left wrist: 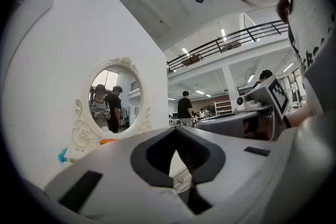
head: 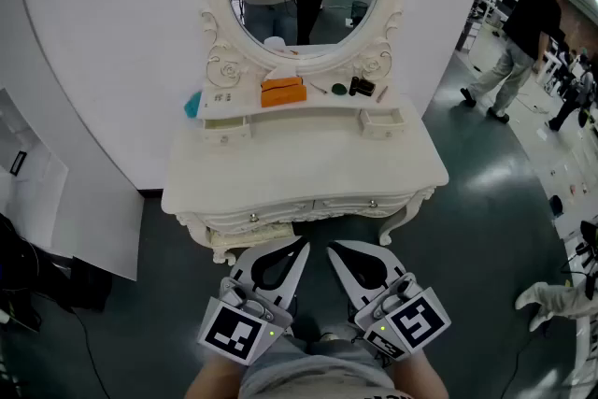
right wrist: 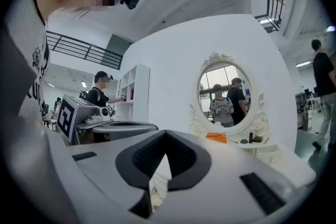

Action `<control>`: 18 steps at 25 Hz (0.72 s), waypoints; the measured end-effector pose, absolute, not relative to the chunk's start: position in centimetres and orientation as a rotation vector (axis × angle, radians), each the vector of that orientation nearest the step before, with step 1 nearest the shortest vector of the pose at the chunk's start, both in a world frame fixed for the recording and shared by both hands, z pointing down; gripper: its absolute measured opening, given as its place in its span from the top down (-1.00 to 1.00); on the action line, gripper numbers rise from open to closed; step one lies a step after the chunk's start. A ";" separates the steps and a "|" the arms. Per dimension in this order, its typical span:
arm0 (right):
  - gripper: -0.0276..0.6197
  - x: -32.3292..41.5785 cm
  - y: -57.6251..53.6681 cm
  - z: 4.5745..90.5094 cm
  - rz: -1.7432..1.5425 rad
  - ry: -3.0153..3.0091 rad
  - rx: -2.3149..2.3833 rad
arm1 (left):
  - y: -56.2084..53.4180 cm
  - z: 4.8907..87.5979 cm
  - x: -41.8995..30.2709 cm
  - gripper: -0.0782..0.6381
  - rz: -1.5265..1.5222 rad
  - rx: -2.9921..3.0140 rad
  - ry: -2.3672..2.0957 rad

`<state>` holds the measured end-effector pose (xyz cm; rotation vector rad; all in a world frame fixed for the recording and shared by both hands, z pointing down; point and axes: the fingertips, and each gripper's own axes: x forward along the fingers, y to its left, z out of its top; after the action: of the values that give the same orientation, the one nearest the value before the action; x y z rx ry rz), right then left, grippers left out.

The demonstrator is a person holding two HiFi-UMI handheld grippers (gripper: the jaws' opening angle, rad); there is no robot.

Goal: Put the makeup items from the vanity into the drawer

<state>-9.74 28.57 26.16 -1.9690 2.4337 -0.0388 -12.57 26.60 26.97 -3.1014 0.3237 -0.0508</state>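
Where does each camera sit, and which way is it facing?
Head view: on the person's head, aimed steeply down at the vanity; left claw and right claw at bottom.
Left gripper view: on the left claw, level toward the mirror; shut jaws, person's shirt at right.
Right gripper view: on the right claw, likewise; shirt at left.
Shared: all show the mirror.

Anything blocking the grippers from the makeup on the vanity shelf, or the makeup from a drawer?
No obstacle to reaching: left gripper and right gripper, both shut and empty, sit short of the vanity; only bare tabletop precedes the orange box and dark bottle. The front drawers look closed, which blocks stowing.
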 end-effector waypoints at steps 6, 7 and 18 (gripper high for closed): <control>0.86 -10.1 28.3 26.4 -0.047 2.430 -1.976 | 26.3 27.2 -12.8 0.75 -0.053 -3.109 0.303; 0.86 -10.2 28.3 26.4 -0.049 2.428 -1.979 | 26.3 27.3 -12.8 0.75 -0.053 -3.110 0.299; 0.86 -11.0 27.2 27.0 -0.059 2.417 -2.012 | 25.0 28.0 -13.4 0.75 -0.058 -3.130 0.266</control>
<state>-11.02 27.18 27.04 -2.0119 2.4173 -0.0588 -13.41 25.02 28.02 -3.1295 0.2656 -0.0584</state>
